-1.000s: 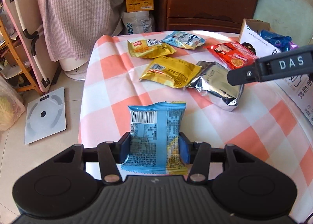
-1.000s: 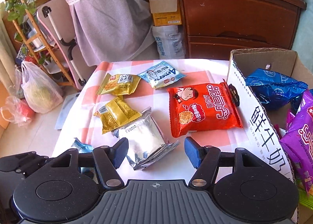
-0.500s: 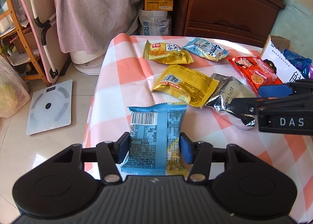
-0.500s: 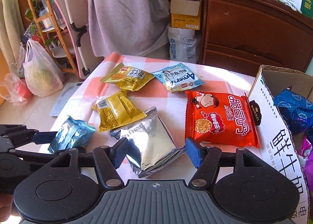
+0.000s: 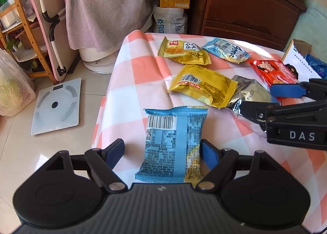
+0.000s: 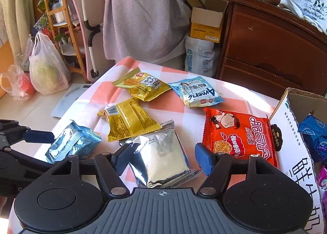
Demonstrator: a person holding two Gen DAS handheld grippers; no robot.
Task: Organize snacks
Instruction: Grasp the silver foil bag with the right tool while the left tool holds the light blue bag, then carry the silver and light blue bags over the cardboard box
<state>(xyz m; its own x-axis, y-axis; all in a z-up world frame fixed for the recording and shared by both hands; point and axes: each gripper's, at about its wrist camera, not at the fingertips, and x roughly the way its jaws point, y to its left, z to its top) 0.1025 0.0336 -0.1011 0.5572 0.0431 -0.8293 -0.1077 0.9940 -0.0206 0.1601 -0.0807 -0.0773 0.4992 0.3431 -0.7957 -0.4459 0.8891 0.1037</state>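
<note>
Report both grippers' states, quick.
Left gripper: opening, pads off the blue snack packet lying between them.
Right gripper: open and widening, straddling the silver packet, not gripping.

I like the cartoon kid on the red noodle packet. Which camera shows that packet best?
The right wrist view: the red noodle packet lies close, and its whole front shows. In the left wrist view the red noodle packet is far off at the edge, partly behind the right tool.

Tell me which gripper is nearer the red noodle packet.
Right. The right gripper straddles the silver packet beside the red noodle packet; the left gripper, opening, straddles the blue packet farther away.
</note>
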